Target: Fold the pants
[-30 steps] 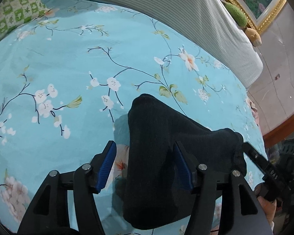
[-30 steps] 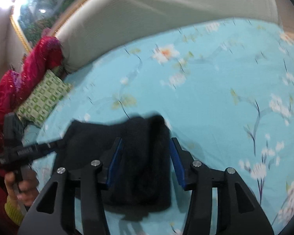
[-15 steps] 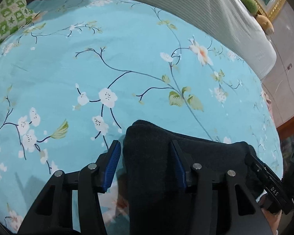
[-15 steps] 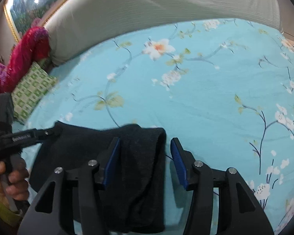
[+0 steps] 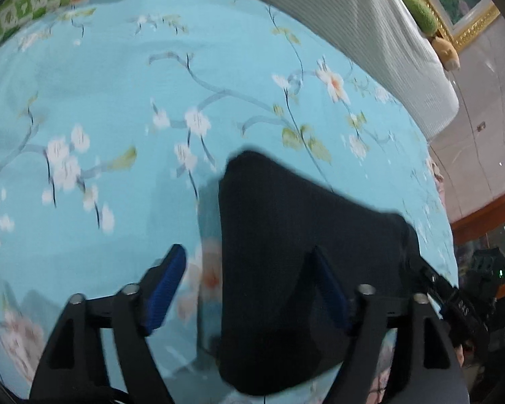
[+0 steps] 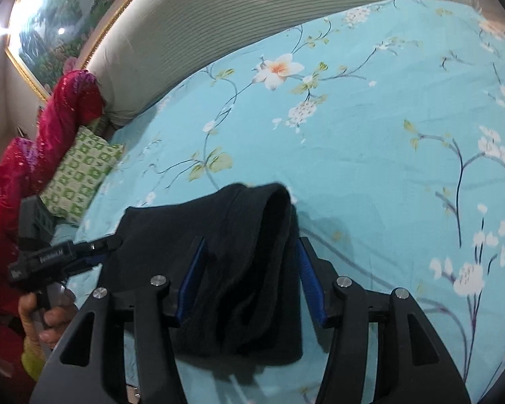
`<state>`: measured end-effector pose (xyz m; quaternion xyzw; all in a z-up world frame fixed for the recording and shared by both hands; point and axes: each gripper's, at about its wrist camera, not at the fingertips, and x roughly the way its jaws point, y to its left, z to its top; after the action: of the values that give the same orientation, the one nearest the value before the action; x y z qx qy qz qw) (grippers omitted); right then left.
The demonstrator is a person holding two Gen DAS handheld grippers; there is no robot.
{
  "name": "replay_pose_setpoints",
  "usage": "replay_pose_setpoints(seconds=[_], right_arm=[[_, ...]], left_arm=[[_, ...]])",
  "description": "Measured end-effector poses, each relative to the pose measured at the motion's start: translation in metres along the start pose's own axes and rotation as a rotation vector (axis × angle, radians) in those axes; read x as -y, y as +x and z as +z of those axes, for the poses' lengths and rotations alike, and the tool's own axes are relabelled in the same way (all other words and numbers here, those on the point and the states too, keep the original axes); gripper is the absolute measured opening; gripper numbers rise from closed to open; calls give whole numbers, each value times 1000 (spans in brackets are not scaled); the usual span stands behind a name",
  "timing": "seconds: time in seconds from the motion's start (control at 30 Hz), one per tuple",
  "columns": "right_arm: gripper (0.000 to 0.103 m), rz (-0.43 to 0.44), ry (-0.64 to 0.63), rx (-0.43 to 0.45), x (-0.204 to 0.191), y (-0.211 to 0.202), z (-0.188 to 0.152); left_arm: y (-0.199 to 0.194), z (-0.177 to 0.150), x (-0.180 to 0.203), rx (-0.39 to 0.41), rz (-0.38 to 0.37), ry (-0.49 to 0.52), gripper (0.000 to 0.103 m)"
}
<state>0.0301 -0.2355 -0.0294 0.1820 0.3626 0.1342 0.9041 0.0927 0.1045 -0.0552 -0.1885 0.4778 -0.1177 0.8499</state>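
Note:
The black pants lie folded into a thick bundle on the blue floral bedsheet; they also show in the right wrist view. My left gripper is open, its right finger over the bundle's left part and its left finger over bare sheet. My right gripper is open with its blue-padded fingers on either side of the bundle's right end, not pinching it. Each gripper shows in the other's view, at the bundle's opposite end.
A grey-white headboard cushion runs along the far edge of the bed. A green-patterned pillow and a red garment lie at the left corner. A framed picture hangs behind.
The left gripper has pulled back and opened wider, so more of the bundle shows ahead of it. The right gripper has stayed open around the bundle's right end.

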Motion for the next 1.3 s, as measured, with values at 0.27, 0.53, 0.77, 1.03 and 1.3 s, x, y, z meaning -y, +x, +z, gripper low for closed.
replay_pose_setpoints(seconds=[0.27, 0.53, 0.77, 1.03, 1.3], right_arm=[[56, -8, -38, -64, 7, 13, -21], [56, 44, -39, -109, 12, 21, -23], [45, 69, -45, -117, 8, 17, -22], [39, 125, -55, -57, -13, 0, -8], [39, 205, -117, -52, -54, 33, 25]], left_arm=[[16, -26, -4, -17, -1, 50, 83], [19, -28, 0, -2, -16, 83, 62], [14, -28, 8, 18, -65, 92, 38], [-20, -19, 13, 90, -84, 101, 27], [-56, 15, -20, 190, -32, 56, 27]])
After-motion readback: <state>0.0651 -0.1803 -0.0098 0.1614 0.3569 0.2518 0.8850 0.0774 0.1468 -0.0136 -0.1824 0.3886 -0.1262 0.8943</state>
